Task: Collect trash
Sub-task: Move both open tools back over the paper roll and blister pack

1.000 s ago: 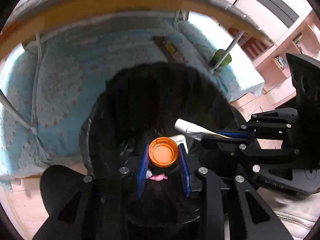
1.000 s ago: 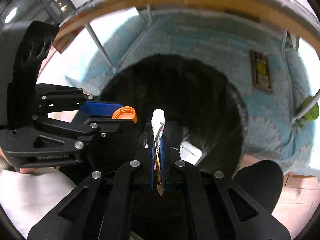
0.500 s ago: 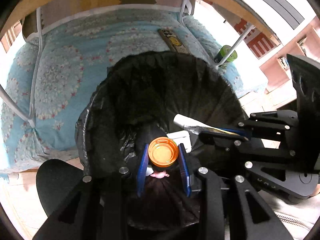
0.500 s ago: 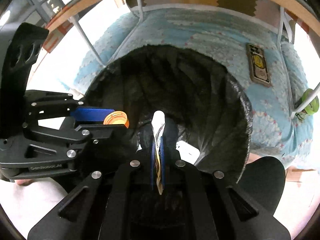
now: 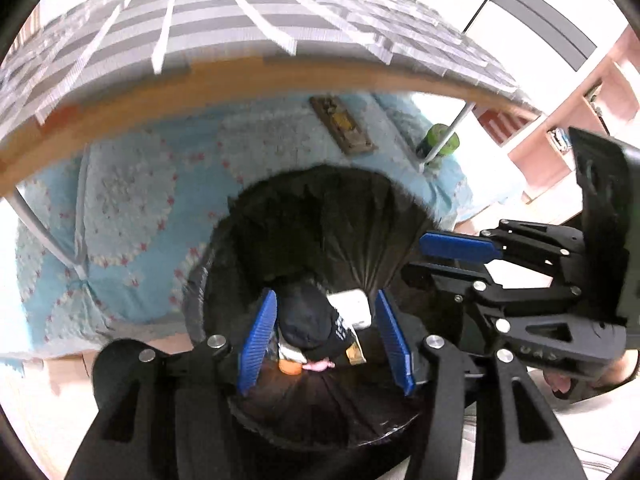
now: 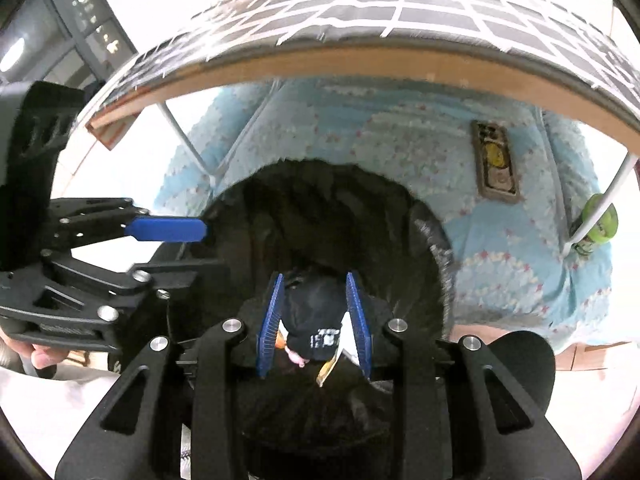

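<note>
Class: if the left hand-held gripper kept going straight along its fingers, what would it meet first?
Probably the dark crumpled item lying in the black-lined trash bin, framed between the opening, empty jaws of the left hand-held gripper; depth is uncertain.

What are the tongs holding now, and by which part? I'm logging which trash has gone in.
Nothing. Both the left tongs and right tongs are opening with no item gripped, above the black bin bag.

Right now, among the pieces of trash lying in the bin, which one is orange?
The small round orange cap, low in the black-lined bin. Beside it lie a pink scrap, a dark printed wrapper and a white box.
</note>
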`<state>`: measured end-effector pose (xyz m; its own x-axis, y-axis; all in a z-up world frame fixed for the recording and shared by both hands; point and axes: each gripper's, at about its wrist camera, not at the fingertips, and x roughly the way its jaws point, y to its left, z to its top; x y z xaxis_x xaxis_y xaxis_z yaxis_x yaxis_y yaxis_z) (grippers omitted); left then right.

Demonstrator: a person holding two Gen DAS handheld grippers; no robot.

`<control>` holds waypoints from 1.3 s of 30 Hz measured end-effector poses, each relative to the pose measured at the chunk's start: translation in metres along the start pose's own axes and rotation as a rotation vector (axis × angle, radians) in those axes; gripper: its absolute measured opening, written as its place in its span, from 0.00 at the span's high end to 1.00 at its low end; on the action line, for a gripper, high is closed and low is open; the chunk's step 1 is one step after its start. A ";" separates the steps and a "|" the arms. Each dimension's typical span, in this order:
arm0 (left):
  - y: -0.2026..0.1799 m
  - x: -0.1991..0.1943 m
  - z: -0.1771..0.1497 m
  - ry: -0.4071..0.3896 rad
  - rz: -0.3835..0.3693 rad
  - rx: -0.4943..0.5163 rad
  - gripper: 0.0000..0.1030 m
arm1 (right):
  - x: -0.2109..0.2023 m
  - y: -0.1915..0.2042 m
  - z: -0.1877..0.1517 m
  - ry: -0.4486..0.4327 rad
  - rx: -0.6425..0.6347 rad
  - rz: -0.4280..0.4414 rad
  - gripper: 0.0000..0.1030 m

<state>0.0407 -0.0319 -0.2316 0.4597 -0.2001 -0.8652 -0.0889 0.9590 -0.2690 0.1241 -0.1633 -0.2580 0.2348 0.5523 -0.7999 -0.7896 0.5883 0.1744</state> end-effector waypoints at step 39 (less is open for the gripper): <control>0.024 -0.089 0.127 -0.279 0.015 0.060 0.52 | -0.083 -0.040 0.128 -0.272 -0.034 -0.040 0.69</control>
<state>0.1103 0.0342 -0.1074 0.6849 -0.1309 -0.7168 -0.0488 0.9733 -0.2243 0.2084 -0.1567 -0.1254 0.4063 0.6696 -0.6218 -0.7942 0.5952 0.1221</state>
